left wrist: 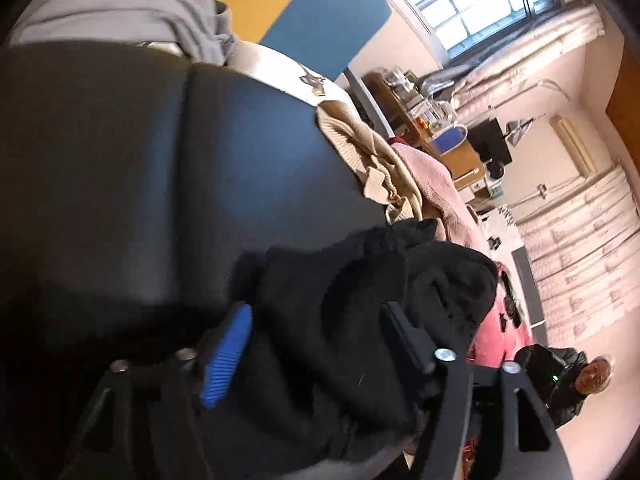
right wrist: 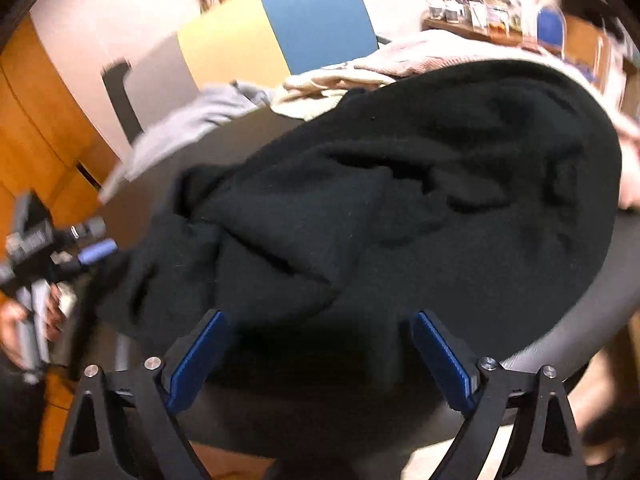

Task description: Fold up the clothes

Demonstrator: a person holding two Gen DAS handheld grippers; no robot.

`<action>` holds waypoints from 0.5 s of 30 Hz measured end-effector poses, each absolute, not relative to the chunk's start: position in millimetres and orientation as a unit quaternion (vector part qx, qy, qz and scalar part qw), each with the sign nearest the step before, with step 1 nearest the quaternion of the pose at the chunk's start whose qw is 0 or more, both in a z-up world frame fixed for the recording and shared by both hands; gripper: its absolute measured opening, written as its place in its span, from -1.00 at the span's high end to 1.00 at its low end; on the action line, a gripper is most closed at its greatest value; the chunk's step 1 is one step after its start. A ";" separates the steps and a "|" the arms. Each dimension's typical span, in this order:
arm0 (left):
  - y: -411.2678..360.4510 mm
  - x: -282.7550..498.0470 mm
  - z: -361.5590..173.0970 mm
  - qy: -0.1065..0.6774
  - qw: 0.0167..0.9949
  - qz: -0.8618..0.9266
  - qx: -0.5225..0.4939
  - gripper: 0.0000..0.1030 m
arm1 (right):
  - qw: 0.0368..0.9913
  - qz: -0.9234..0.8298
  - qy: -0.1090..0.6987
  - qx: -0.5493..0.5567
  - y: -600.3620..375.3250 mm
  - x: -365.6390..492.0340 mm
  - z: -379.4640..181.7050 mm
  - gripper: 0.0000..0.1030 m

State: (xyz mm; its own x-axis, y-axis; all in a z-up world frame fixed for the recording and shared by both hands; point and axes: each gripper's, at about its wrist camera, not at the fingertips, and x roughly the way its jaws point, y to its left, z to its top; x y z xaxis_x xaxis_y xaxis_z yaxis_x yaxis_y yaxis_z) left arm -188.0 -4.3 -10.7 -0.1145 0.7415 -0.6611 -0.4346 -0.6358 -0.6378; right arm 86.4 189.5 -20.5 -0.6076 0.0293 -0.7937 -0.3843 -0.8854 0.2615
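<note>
Black garment (right wrist: pixel 400 200) lies bunched on the dark tabletop (left wrist: pixel 160 160), centre to 3 o'clock. Left gripper (left wrist: pixel 316 344) fingers wide, fabric between them. Right gripper (right wrist: pixel 320 356) fingers wide over the hem. Advice: pinch one layer only, then spread flat before folding.

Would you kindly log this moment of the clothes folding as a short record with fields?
surface: dark round table
garment in work: black sweater, crumpled on the table
left gripper: open, fingers either side of a bunch of the black sweater
right gripper: open, at the sweater's near edge
other clothes: beige knit, pink knit, grey garment
bystander: person at lower right
</note>
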 end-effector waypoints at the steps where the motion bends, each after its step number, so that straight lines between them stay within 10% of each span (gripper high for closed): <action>1: 4.5 -187.4 -3.8 -0.136 0.411 0.735 -0.522 -0.53 | 0.119 0.871 0.201 -0.432 188.9 81.5 -21.1 -0.85; 15: 120.0 -159.5 -13.8 0.188 0.401 0.738 -0.510 -0.54 | 0.091 0.904 0.126 -0.397 258.7 20.1 45.0 -1.00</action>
State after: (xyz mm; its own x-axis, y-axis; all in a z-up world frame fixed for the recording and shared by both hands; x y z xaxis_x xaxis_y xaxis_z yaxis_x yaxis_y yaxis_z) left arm -159.5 120.0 -13.8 -0.1590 0.3995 -0.9028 -0.7829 -0.6082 -0.1312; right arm 20.1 258.7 45.0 -0.6674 0.0648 -0.7419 -0.2658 -0.9513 0.1560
